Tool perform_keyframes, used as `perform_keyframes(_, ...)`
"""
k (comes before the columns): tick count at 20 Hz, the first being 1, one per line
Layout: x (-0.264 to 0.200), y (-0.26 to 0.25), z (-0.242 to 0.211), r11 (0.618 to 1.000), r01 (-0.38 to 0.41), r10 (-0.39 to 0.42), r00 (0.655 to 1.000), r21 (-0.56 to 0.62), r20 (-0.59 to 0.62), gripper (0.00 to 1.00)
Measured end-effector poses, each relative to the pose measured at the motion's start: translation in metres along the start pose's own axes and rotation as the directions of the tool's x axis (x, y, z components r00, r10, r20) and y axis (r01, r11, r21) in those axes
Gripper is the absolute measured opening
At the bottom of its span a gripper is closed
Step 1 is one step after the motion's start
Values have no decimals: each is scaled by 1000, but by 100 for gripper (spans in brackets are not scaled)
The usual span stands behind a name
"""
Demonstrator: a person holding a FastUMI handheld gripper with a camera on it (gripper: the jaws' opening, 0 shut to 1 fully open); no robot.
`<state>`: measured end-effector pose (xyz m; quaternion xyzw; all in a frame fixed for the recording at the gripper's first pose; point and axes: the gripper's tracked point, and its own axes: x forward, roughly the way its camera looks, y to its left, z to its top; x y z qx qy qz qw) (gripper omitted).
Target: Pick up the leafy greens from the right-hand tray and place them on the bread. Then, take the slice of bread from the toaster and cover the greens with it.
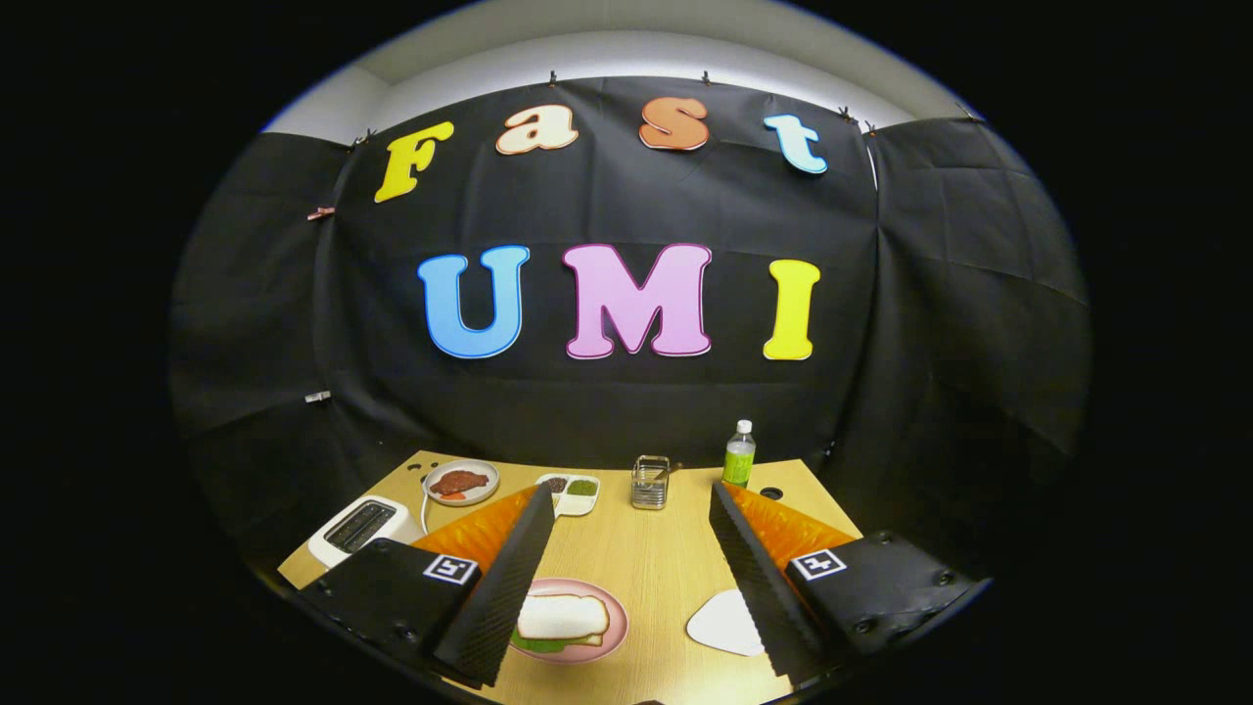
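Wooden table [646,558] carries everything; gripper [631,578] held above its near edge, fingers spread wide and empty, nothing between them.

Toaster [357,529] sits at the far left beyond the left finger; slots look dark, cannot tell whether a slice remains inside.

Pink plate [612,636] lies between the fingers, close by the left one; on it a bread slice [560,617] lying flat, with leafy greens [533,646] showing as a green fringe under its near edge; judged: greens placed and cover slice already on, so the task looks at or near its end.

White tray [724,622] beside the right finger looks bare.

Further back: plate with brownish food [460,482], divided dish [571,493], metal rack [650,482], green bottle [739,455]; none needed.

Step in hand, as judged: withdrawal and check; keep the jaws apart, lift straight up clear of the plate so the left finger does not drag the bread sideways; if the slice sits askew over the greens, nudge from its edge lightly rather than re-gripping.
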<state>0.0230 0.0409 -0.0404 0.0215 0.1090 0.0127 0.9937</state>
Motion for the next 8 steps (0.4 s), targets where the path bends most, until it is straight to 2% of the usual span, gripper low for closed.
perform_keyframes(8,-2,-10,10,999,48,-48,999,1,18,99)
